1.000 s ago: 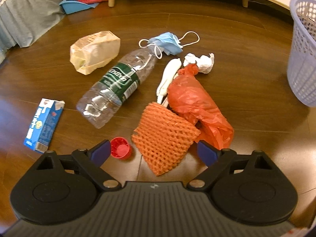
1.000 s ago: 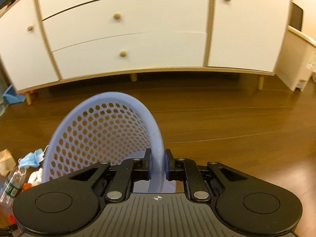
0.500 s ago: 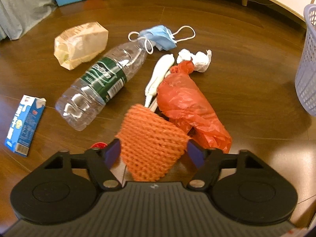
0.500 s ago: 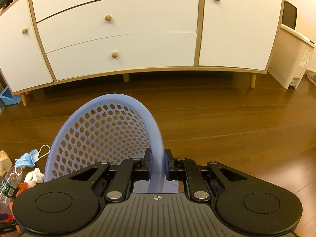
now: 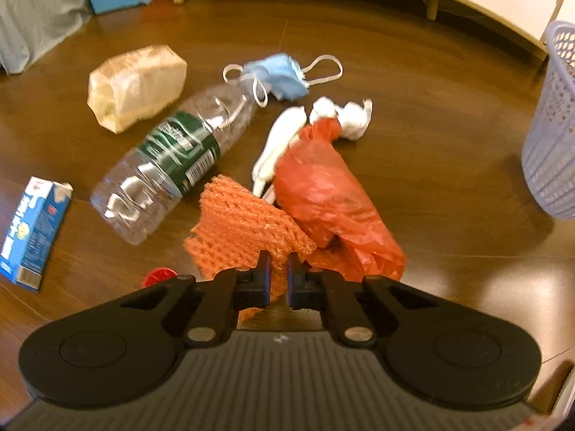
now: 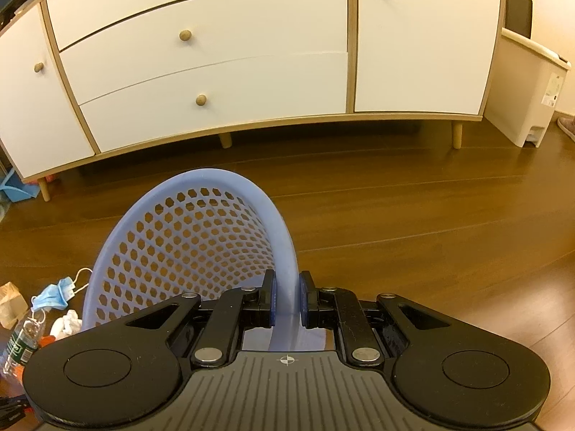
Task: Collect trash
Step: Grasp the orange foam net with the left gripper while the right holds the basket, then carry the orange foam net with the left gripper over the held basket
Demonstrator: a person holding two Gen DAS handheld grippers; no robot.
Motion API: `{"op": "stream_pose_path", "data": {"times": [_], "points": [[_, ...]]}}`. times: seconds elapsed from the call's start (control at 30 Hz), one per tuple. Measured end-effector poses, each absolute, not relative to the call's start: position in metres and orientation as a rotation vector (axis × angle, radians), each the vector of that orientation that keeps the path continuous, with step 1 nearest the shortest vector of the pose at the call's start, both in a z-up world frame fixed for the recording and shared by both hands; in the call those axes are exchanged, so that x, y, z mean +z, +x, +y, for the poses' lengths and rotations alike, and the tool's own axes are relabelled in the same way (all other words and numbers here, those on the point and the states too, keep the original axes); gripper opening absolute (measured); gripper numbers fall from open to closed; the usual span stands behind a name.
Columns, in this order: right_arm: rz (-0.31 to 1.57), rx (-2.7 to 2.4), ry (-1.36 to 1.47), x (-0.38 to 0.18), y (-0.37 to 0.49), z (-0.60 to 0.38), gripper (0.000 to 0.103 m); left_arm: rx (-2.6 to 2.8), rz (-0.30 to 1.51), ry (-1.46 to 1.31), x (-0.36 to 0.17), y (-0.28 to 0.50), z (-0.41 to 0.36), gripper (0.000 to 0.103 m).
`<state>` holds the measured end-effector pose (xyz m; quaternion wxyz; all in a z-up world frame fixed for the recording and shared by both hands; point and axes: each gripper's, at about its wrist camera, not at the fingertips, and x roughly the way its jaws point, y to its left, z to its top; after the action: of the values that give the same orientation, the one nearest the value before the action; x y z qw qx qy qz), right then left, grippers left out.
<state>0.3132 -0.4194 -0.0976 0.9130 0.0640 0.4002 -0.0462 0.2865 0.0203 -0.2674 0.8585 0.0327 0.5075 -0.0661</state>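
The left gripper (image 5: 278, 269) is pinched on the near edge of the orange foam net (image 5: 244, 230), which lies partly on the red bag (image 5: 330, 197), with a red cap (image 5: 158, 276) just beside it. The bite looks thin (foam mesh squashes and tears), so a quick lift could let the net slip free or drag the bag along. Farther off lie the bottle (image 5: 172, 161), carton (image 5: 32, 230), paper bag (image 5: 136, 86), tissue (image 5: 345, 116) and mask (image 5: 284, 75); the right gripper (image 6: 286, 300) is clamped on the rim of the basket (image 6: 194, 237), and a loose hold there could tip it mid-drop.
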Motion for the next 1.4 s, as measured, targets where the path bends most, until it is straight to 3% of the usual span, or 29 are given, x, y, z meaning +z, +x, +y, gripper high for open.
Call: {"op": "stream_pose_path", "data": {"times": [0.4,0.77,1.4], "points": [[0.82,-0.101,0.138,-0.1,0.315,-0.42,0.009,-0.182,0.994,0.029,-0.23,0.282,0.026,0.006],[0.822,-0.08,0.114,-0.099,0.319,-0.414,0.009,-0.401,0.884,0.089,-0.181,0.296,-0.05,0.006],[0.818,-0.087,0.048,-0.104,0.327,-0.404,0.009,-0.594,0.807,0.187,-0.146,0.32,-0.115,0.006]]}}
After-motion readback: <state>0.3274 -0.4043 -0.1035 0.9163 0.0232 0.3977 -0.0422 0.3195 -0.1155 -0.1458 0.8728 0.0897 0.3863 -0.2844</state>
